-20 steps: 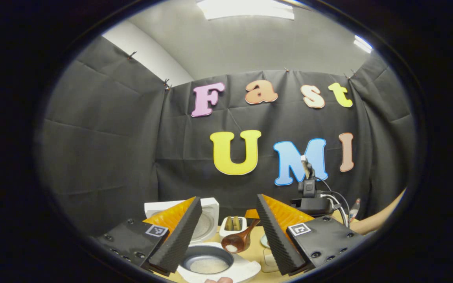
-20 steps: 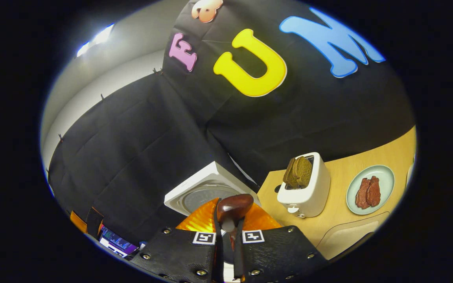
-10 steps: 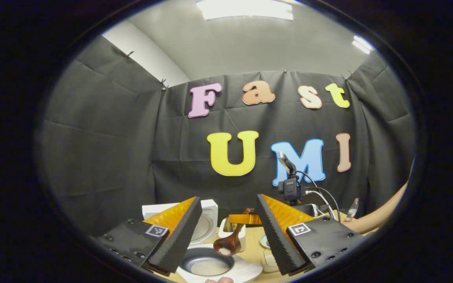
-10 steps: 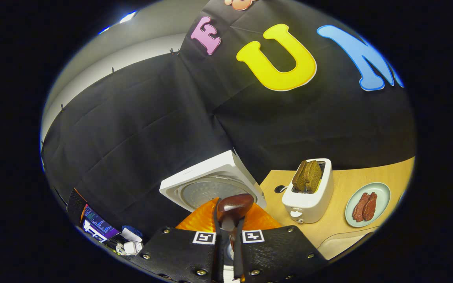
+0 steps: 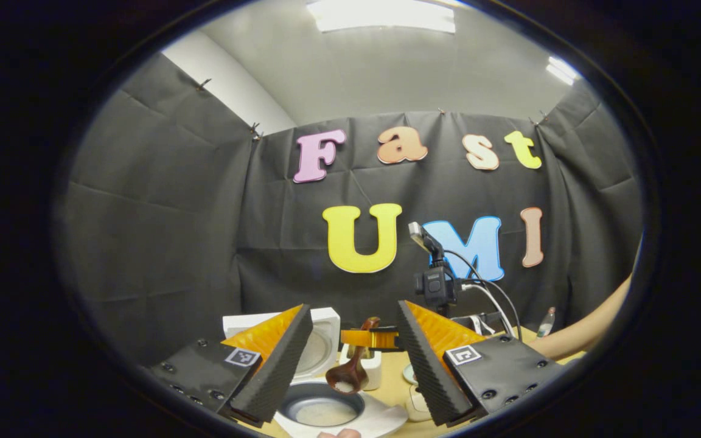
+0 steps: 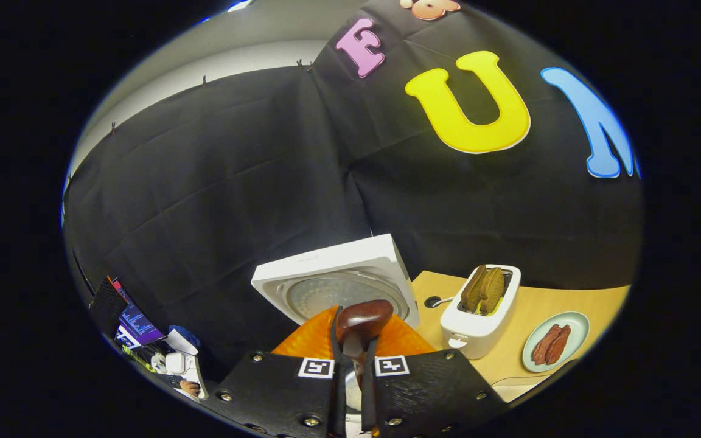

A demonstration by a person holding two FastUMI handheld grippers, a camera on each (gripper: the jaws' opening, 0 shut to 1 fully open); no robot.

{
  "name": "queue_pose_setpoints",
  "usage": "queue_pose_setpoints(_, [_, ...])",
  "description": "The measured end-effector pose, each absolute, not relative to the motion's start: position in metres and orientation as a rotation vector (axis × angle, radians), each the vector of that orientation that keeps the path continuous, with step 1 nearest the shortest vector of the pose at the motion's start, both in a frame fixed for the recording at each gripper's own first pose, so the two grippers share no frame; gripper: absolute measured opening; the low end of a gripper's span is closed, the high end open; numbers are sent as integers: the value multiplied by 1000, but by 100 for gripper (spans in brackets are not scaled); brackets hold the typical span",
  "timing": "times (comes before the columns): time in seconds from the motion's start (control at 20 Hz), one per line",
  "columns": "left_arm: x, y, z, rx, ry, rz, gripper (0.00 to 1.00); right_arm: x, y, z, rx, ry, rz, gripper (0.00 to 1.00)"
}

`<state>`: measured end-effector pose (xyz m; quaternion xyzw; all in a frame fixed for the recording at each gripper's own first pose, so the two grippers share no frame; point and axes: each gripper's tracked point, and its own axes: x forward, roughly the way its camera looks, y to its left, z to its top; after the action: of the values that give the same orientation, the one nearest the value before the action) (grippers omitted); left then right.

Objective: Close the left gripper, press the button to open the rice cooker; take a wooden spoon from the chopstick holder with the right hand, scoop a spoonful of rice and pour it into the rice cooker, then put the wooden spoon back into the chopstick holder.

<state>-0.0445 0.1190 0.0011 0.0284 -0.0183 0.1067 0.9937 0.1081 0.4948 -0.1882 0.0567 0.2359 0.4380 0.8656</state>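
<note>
The white rice cooker stands with its lid (image 5: pixel 321 345) up, and its dark inner pot (image 5: pixel 320 409) holds white rice. Over the pot's far rim hangs the wooden spoon (image 5: pixel 350 374), bowl down, with a little rice in it. My right gripper (image 5: pixel 370 338) is shut on its handle. In the right gripper view, that gripper (image 6: pixel 352 340) clamps the spoon (image 6: pixel 362 316) in front of the raised lid (image 6: pixel 335 283). My left gripper (image 5: pixel 353 305) stands open near the cooker's front, its fingers on either side of the pot, holding nothing.
A white toaster (image 6: pixel 478 307) with bread slices stands right of the cooker on the wooden table (image 6: pixel 521 359). A plate (image 6: pixel 575 325) with meat lies beyond it. A person's forearm (image 5: pixel 582 331) reaches in from the right. Screens (image 6: pixel 137 322) sit low at the left.
My right gripper has swung left with the spoon. The spoon now stands steeper, and its bowl has moved left over the pot's rim. My left gripper has hardly moved.
</note>
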Motion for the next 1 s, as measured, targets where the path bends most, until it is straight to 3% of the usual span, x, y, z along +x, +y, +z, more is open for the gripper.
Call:
queue_pose_setpoints(0.2, [-45,120,-1,48,-28,223,92,105,501,-185,54,458,947,10])
queue_pose_setpoints(0.45, [-47,124,-3,47,-24,247,97,100,510,-188,-35,424,987,10])
queue_pose_setpoints(0.5, [-49,125,-4,47,-21,249,92,100,512,-189,-43,425,995,10])
queue_pose_setpoints(0.85, [-48,127,-2,48,-31,256,92,95,521,-184,-106,412,1017,10])
queue_pose_setpoints(1.0, [-50,127,-3,45,-29,262,98,94,522,-181,-123,402,1022,10])
